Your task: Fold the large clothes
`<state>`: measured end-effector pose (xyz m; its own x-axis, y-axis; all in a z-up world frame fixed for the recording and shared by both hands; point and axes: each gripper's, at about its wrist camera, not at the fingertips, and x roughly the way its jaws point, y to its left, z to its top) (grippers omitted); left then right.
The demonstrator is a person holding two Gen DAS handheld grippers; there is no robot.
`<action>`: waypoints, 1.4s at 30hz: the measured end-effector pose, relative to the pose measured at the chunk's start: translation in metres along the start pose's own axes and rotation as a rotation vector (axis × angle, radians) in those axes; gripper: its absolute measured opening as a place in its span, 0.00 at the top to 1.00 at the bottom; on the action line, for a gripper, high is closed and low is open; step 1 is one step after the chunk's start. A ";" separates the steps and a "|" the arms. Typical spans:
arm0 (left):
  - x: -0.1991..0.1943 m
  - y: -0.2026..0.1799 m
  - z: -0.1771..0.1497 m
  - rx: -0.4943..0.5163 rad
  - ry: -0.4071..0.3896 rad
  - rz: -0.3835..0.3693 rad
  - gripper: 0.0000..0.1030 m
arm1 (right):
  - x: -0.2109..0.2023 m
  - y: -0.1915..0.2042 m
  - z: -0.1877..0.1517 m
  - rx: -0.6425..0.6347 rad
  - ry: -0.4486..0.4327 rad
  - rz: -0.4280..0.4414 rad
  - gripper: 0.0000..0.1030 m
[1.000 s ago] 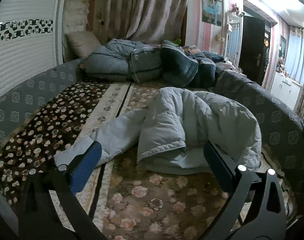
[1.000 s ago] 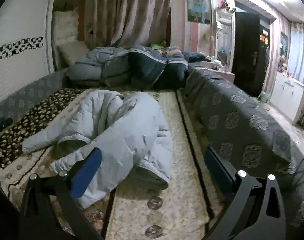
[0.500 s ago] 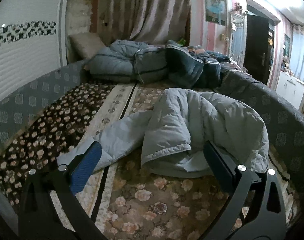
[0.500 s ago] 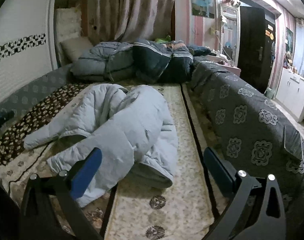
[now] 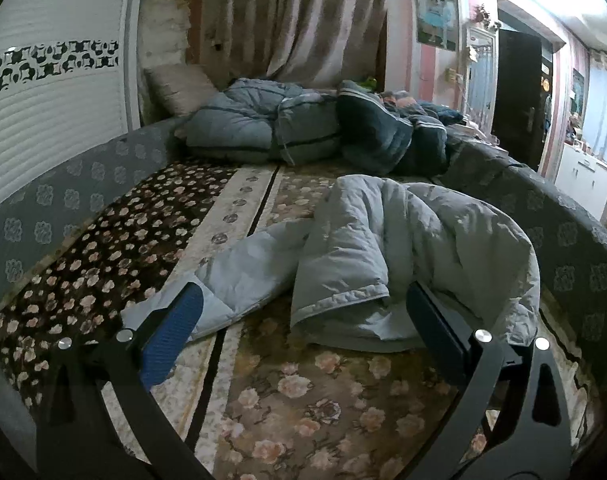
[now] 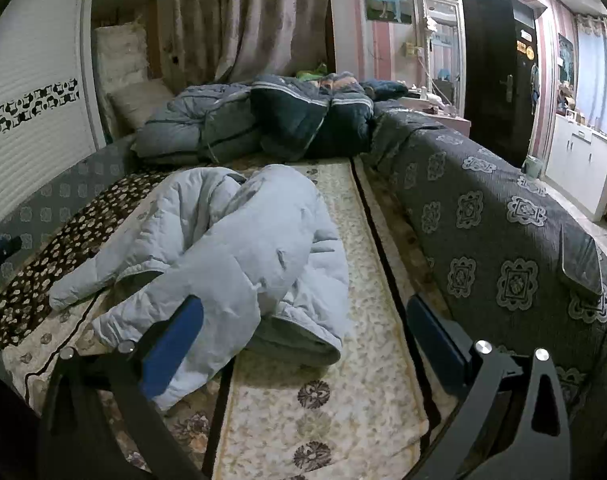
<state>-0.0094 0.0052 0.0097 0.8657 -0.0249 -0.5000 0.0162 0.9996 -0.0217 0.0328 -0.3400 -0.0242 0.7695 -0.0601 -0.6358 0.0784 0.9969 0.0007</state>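
Both hand-held grippers hover with fingers spread wide, holding nothing: the left hand-held gripper (image 5: 303, 328) and right hand-held gripper (image 6: 303, 332) sit at the bottom of their frames. Mid-frame, a crumpled pale blue jacket (image 5: 403, 248) lies on the flowered bed (image 5: 311, 392), one sleeve (image 5: 239, 272) trailing lower left.

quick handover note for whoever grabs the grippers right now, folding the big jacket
Left gripper: open, holding nothing, above the floral bed cover facing the jacket's hem.
Right gripper: open, holding nothing, its left finger just in front of the jacket's near sleeve.
Light blue puffer jacket: lies crumpled in a heap mid-bed, one sleeve stretched out toward the left side, body bunched over itself.
Folded quilts are piled at the far end, apart from the jacket.
Done: no fold shows yet.
Left: probably spread the jacket flat, bring the sleeves in, then fold the body.
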 end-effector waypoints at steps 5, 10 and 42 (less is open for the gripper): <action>-0.001 0.008 -0.002 -0.016 0.008 0.010 0.03 | 0.000 0.001 0.000 0.001 0.002 -0.004 0.02; -0.001 0.013 -0.002 -0.032 0.011 0.024 0.03 | 0.000 0.002 -0.002 -0.007 -0.001 0.001 0.02; 0.076 0.014 0.045 -0.099 0.082 0.115 0.03 | 0.064 0.031 0.030 0.049 0.068 -0.006 0.02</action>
<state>0.0791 0.0177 0.0108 0.8152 0.0848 -0.5729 -0.1333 0.9901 -0.0433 0.1036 -0.3145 -0.0414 0.7242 -0.0606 -0.6869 0.1152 0.9928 0.0339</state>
